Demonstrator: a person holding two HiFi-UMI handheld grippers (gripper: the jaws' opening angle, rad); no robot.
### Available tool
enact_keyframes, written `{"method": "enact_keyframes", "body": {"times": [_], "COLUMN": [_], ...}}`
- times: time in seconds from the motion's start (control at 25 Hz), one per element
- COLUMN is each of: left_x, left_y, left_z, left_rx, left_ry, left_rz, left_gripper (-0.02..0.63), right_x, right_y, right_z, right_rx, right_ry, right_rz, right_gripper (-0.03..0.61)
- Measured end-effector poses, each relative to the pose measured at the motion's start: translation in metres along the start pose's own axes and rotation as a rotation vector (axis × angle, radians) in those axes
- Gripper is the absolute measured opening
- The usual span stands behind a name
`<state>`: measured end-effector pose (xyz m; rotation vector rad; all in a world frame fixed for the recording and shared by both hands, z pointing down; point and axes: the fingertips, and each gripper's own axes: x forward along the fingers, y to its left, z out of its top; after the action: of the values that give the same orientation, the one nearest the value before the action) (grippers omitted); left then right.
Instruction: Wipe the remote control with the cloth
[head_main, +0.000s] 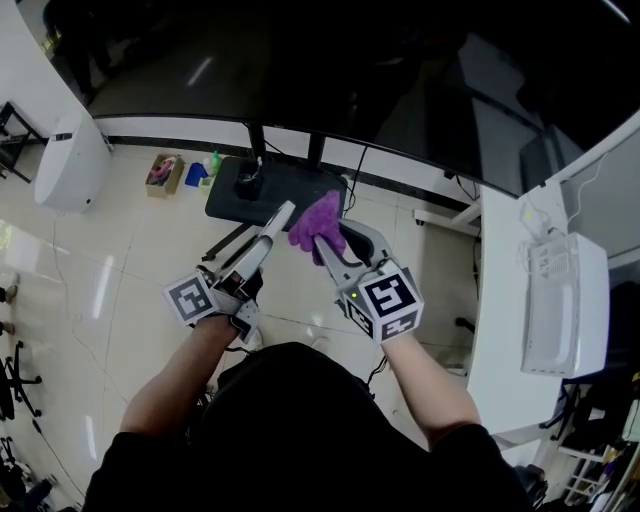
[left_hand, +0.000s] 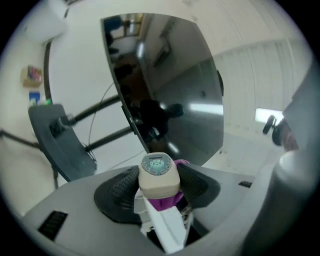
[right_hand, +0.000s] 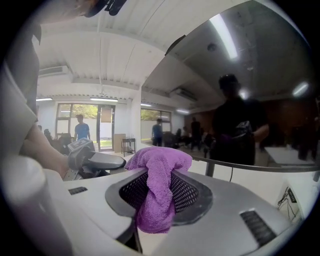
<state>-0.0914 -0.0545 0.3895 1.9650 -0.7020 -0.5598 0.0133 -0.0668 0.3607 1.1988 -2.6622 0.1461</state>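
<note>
The left gripper (left_hand: 159, 191) has its jaws closed on the remote control (head_main: 274, 230); the right gripper (right_hand: 156, 195) pinches the purple cloth (right_hand: 160, 162), just beside the remote's far end

We look steeply down from the head; gripper cameras sit close behind their fingers (right_hand: 192, 192), all sharing the screen (head_main: 400, 80).

The remote control (left_hand: 159, 172) shows only its button end; the rest is buried between the left gripper's (left_hand: 159, 189) jaws. Below the dark screen (head_main: 400, 80), cut by the top edge, the floor box's (head_main: 164, 173) contents are too small to tell.
</note>
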Motion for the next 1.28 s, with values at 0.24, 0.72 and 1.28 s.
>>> {"method": "enact_keyframes", "body": {"times": [0.24,0.72,1.28], "left_x": [0.001,0.087,0.137], "left_y": [0.074,0.269,0.420], "left_z": [-0.006,-0.024,-0.033], "left_rx": [0.535,0.740,0.738], "left_ry": [0.112,0.358,0.502], "left_rz": [0.449,0.726,0.792], "left_gripper": [0.232,0.232,0.233], "right_x": [-0.024,0.033,0.130], "right_y": [-0.026,-0.062,-0.108], "right_z": [-0.053,-0.168,-0.259], "right_rx": [0.020,0.113,0.175], "right_ry": [0.124,0.408,0.530], "right_rz": [-0.032,-0.065,-0.146], "right_gripper": [0.132,0.132,0.132]}}
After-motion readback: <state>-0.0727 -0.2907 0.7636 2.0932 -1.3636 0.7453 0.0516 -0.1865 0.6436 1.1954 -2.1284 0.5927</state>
